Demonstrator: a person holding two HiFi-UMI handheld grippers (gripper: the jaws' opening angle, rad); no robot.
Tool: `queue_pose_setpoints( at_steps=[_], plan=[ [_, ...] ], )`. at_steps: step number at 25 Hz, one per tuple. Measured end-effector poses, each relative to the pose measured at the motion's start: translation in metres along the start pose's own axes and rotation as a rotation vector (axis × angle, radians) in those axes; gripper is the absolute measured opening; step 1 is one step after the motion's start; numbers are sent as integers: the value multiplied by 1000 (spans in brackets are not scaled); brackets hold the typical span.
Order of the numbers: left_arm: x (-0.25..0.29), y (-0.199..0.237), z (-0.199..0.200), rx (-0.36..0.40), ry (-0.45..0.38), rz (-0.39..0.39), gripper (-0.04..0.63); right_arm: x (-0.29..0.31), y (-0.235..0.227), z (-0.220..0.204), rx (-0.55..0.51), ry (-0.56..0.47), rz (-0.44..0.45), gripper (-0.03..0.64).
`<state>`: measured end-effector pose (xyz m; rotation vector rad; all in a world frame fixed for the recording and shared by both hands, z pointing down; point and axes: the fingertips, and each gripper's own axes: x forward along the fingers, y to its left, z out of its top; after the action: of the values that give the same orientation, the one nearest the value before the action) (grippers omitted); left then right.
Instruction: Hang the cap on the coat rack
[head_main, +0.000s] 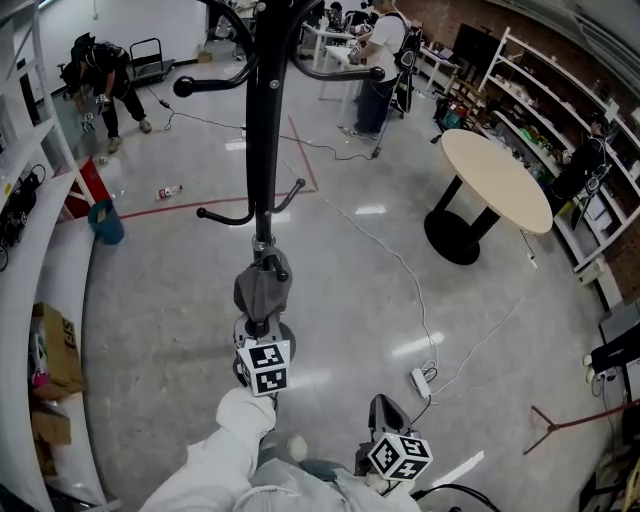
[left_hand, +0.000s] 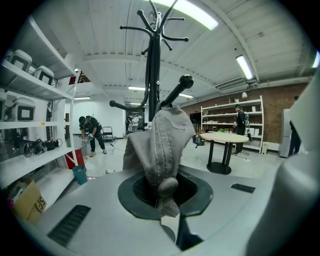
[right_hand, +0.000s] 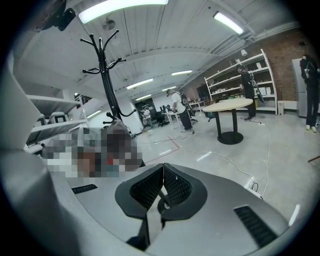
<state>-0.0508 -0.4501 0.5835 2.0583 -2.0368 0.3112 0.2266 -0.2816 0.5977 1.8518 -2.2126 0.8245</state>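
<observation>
A grey cap (head_main: 262, 288) is pinched in my left gripper (head_main: 261, 322), which is shut on its fabric just in front of the black coat rack (head_main: 262, 120). In the left gripper view the cap (left_hand: 164, 140) stands bunched up above the jaws (left_hand: 163, 189). The rack's pole (left_hand: 154, 65) and a knob-ended hook (left_hand: 185, 80) are right behind it. The cap hangs on no hook. My right gripper (head_main: 386, 412) sits low at the right, apart from the rack. Its jaws (right_hand: 162, 189) are shut with nothing between them. The rack (right_hand: 105, 75) shows to its upper left.
A round beige table (head_main: 497, 180) stands at the right. White cables and a power strip (head_main: 420, 381) lie on the floor. A curved white shelf (head_main: 30, 300) with a cardboard box (head_main: 56, 350) runs along the left, near a teal bucket (head_main: 105, 222). People stand at the back.
</observation>
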Motion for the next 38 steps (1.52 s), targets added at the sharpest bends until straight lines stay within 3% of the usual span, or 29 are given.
queue_pose_setpoints(
  at_steps=[11,15,19,24,38],
  plan=[
    [18,-7,-17,-33,-41,-118,22,2,3,-3,9,15,5,11],
    [15,-15,-26,-54,-34,-169,115,3,8,-3,9,18,18,11],
    [13,-17,-32,-79,-36,-182,153,3,10,-5,10,21,22,11],
    [8,-20,-46,-110,-12,-193,246,0,10,-8,15,23,22,11],
    [-54,-37,-82,-164,58,-270,256,-3,28,-17,27,32,70,11]
  ],
)
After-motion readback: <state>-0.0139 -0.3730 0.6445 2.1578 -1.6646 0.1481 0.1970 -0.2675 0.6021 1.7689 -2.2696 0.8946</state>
